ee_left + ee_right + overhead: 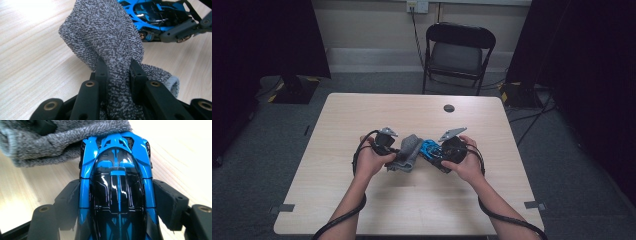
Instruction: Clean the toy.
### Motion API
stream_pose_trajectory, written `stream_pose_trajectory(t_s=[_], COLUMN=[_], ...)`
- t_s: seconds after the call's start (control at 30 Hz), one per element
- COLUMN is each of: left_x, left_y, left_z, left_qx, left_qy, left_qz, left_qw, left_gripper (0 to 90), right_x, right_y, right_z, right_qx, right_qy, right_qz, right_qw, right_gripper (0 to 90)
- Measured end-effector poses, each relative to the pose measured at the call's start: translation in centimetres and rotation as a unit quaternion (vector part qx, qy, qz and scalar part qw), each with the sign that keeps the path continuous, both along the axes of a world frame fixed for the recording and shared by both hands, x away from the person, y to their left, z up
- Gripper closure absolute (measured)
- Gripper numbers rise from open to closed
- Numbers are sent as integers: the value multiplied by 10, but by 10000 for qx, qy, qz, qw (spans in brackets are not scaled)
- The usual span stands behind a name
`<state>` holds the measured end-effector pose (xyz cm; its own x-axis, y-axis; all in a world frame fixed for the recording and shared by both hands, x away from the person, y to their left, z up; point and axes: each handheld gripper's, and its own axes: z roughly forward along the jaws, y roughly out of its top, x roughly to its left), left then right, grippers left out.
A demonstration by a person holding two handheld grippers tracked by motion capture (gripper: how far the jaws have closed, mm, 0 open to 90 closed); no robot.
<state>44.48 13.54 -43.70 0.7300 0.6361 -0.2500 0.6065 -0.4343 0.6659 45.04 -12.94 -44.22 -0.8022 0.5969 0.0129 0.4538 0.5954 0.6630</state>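
Gripping a grey towel (pixel 110 42) tightly, the left gripper (pixel 388 148) is holding it bunched at mid-desk (pixel 362 110), while the right gripper (pixel 443 152) is clamping a blue toy car (pixel 117 192) by its sides just right of it; the towel seems to be touching the car's far end.

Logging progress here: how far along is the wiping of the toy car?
Done: both things are gripped. The left gripper pinches the grey cloth; the right gripper clamps the blue car. In hand: the cloth meets one end of the car. Left: the roof and sides, which the cloth isn't covering.
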Motion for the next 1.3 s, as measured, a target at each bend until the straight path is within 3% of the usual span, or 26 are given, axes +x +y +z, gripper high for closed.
stream_pose_trajectory(t_s=[0.4, 0.77, 1.03, 1.17, 1.3], left_x=[-6, -13, -19, -21, -17], left_y=[-2, -9, -16, -16, -6], left_z=[-1, -4, -3, -4, -1], left_qx=[-31, -94, -14, 52, -28], left_qy=[-12, 19, 38, -16, -92], left_qz=[-62, -303, -524, -476, -281], left_qw=[10000, 9995, 9986, 9988, 9996], left_gripper=[740, 740, 739, 739, 738], right_x=[7, 16, 24, 26, 24], right_y=[-3, -12, -18, -22, -26], right_z=[1, 5, 5, 7, 9], right_qx=[-35, -34, -48, -36, 7], right_qy=[43, 98, 133, 130, 104], right_qz=[-234, -459, -652, -682, -688], right_qw=[9997, 9989, 9978, 9976, 9976], right_gripper=[284, 284, 284, 284, 284])
